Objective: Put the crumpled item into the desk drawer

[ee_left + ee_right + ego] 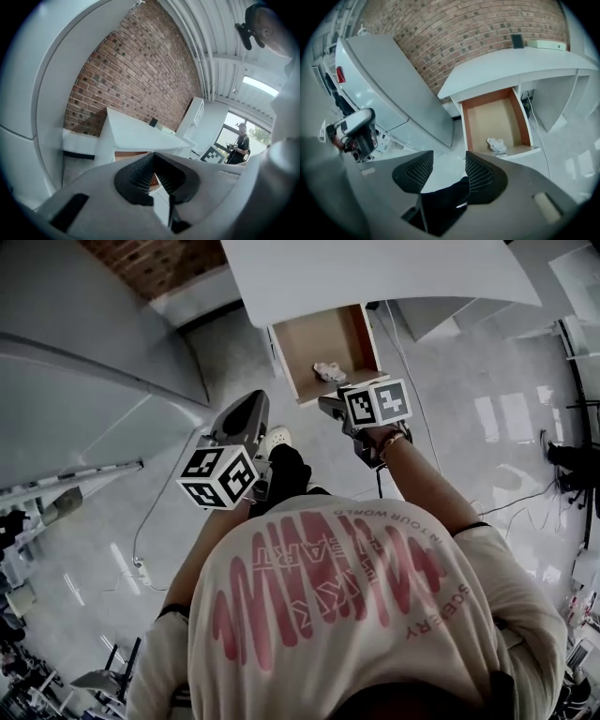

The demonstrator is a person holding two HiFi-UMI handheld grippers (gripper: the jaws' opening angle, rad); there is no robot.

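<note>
The right claw [448,157] stands with its two black ribbed pads apart and nothing between them. The dark shape low behind the pads looks like the person's own leg and shoe, not something held. The left claw [153,157] has its pad tips drawn together at the front and is also empty.

The drawer, an open wooden box with a pale brown floor and white rim [492,117], lies straight ahead of the right claw and slightly to its right. The small white crumpled wad of paper or cloth [497,144] sits inside the drawer, on the floor close to the front lip and right of centre. It touches neither claw. So the placing looks done, and what may be left is pushing the drawer shut.

In the head view the right claw [330,409] hangs just outside the drawer's front edge, near the wad [328,371]. The left claw [251,404] is further from the drawer [309,343], off its left corner, so the right hand is clearly the nearer. The wad is a low lump, a little longer across the drawer than along it, though its shape is too small to read well.

The white worktop [375,268] overhangs the drawer and hides its back. The left gripper view catches only a brown sliver of the drawer, and no wad.
</note>
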